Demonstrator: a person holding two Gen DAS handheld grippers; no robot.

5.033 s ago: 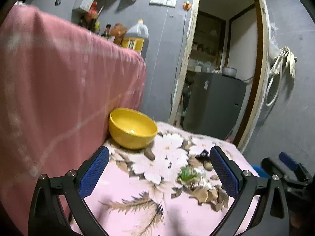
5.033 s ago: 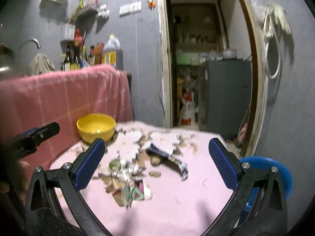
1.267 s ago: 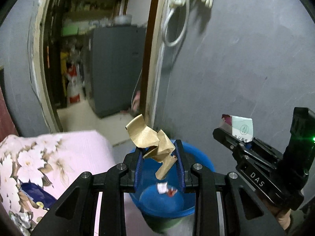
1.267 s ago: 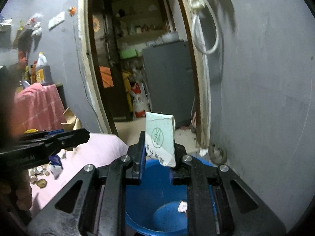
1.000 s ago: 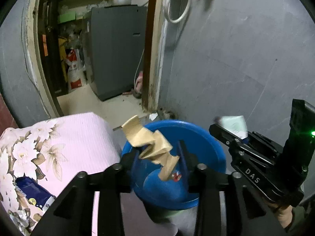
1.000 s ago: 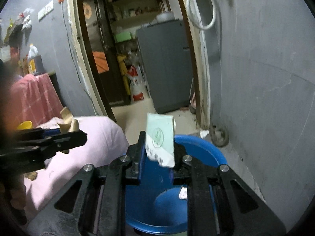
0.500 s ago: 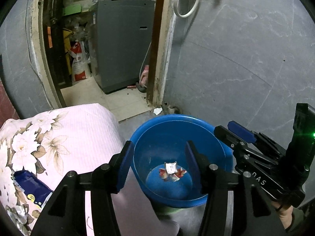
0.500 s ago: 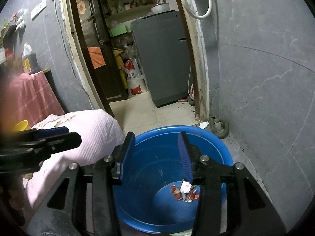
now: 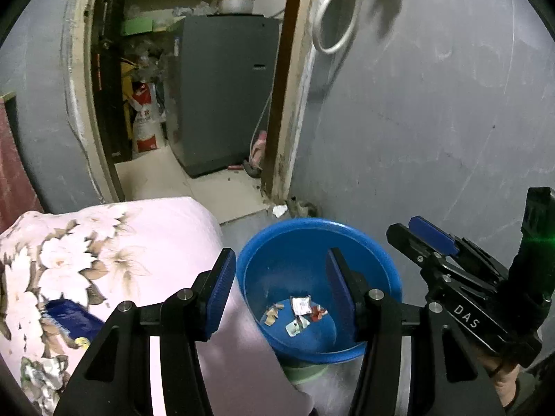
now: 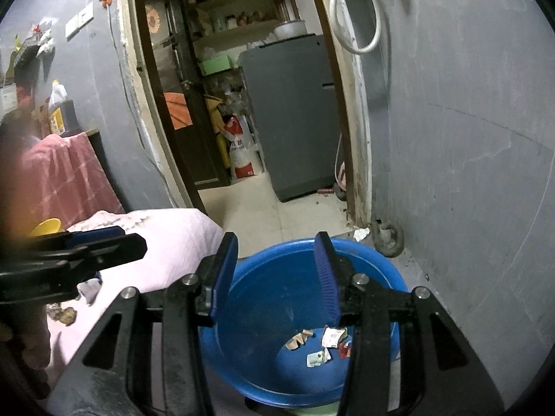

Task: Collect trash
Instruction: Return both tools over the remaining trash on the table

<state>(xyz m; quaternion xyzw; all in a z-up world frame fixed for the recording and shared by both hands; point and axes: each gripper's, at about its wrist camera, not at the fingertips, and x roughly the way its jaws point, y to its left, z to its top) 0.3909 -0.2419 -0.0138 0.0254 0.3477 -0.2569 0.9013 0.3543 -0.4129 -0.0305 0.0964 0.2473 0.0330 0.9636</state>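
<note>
A blue basin (image 9: 367,242) stands on the floor beside the pink floral-covered table (image 9: 145,228). Several scraps of trash (image 9: 295,312) lie on its bottom; they also show in the right wrist view (image 10: 322,346). My left gripper (image 9: 281,287) is open and empty above the basin's left side. My right gripper (image 10: 275,274) is open and empty above the basin (image 10: 381,270). The right gripper also shows at the right of the left wrist view (image 9: 430,239). A blue wrapper (image 9: 69,319) and crumpled scraps (image 9: 38,378) lie on the table.
A grey wall (image 9: 433,104) rises right behind the basin. A doorway (image 9: 194,104) leads to a room with a grey appliance (image 9: 222,97) and a sack. A yellow bowl (image 10: 45,227) and a pink cloth (image 10: 66,176) are at the far left.
Both grippers have opened over the basin. The brown paper and the white carton piece have dropped out of them and now lie in the basin. Both views have since tilted slightly up.
</note>
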